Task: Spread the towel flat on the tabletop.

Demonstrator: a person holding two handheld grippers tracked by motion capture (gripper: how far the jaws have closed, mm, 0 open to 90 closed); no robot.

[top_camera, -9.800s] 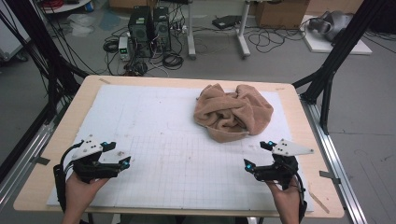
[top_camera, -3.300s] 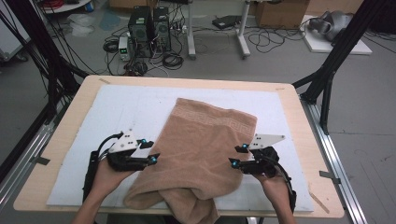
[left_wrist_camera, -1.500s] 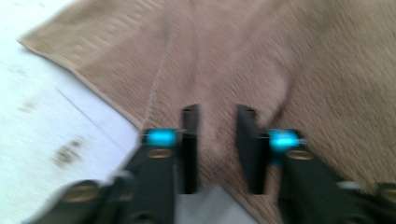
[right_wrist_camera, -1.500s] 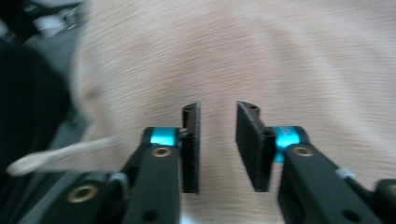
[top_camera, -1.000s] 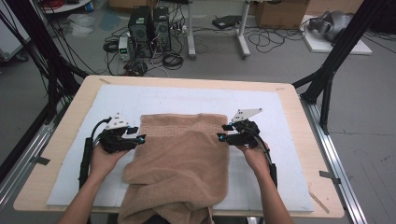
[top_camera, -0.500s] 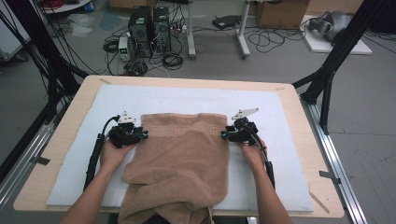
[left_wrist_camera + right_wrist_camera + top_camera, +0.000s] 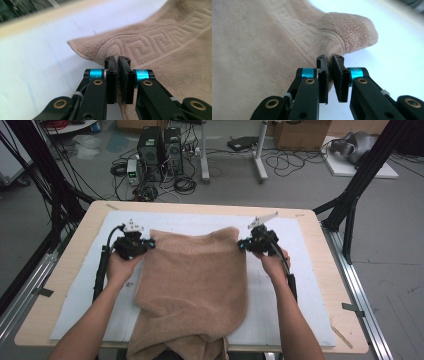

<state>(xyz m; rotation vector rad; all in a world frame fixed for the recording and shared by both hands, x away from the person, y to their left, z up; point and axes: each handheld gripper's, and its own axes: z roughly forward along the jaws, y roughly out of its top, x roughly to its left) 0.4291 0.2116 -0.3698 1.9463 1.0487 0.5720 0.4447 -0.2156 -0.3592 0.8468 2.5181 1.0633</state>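
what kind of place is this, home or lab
Most likely a lab or workshop: desktop computers with tangled cables sit on a bare floor, and black frame struts flank the table.

Both forearms reach forward from the near edge, roughly parallel and well apart, each hand wrapped around the body of its tongs. The left tongs [image 7: 149,243] point inward to the right and the right tongs [image 7: 241,245] point inward to the left, facing each other. Each pair's jaws have just been closing and now pinch a corner of the towel [image 7: 195,275].
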